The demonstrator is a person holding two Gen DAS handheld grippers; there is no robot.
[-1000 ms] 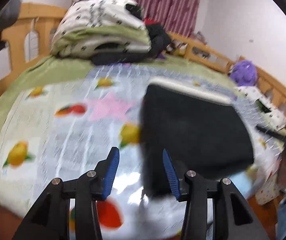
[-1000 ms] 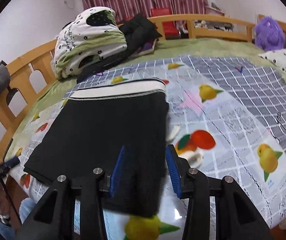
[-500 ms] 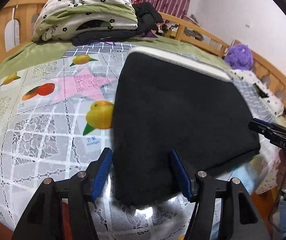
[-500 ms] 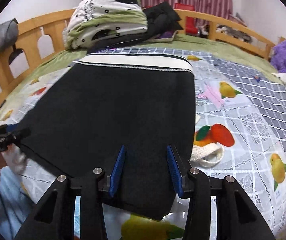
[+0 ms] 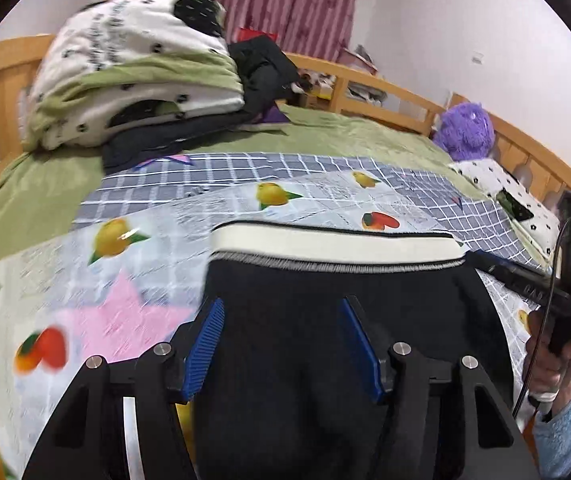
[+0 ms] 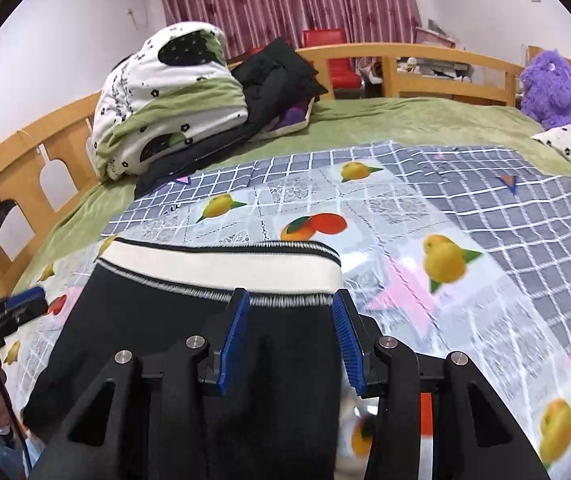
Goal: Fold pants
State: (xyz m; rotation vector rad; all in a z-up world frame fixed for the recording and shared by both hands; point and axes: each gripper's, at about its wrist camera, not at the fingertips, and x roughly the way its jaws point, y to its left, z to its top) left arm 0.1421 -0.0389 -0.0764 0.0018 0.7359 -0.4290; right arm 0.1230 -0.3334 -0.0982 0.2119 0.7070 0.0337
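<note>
Black pants (image 5: 285, 360) (image 6: 145, 340) lie folded flat on the fruit-print sheet, their white waistband (image 5: 333, 248) (image 6: 221, 268) at the far end. My left gripper (image 5: 281, 304) hovers open over the left half, its blue pads apart with cloth showing below them. My right gripper (image 6: 290, 295) stands open just short of the waistband's right end, and no pad presses on the fabric. Each gripper also shows at the other view's edge: the right gripper (image 5: 525, 280) in a hand, the left gripper (image 6: 21, 304) near the pants' left side.
A pile of white and green bedding (image 5: 133, 68) with dark clothes (image 6: 281, 76) sits at the head of the bed. A purple plush toy (image 6: 549, 84) and a spotted pillow (image 5: 497, 184) are at the far right. Wooden rails (image 6: 425, 60) ring the bed.
Both grippers have travelled forward over the pants, so the waistband now sits just beyond their tips. The left jaws stand wider than one second ago. The pants have not shifted on the sheet.
</note>
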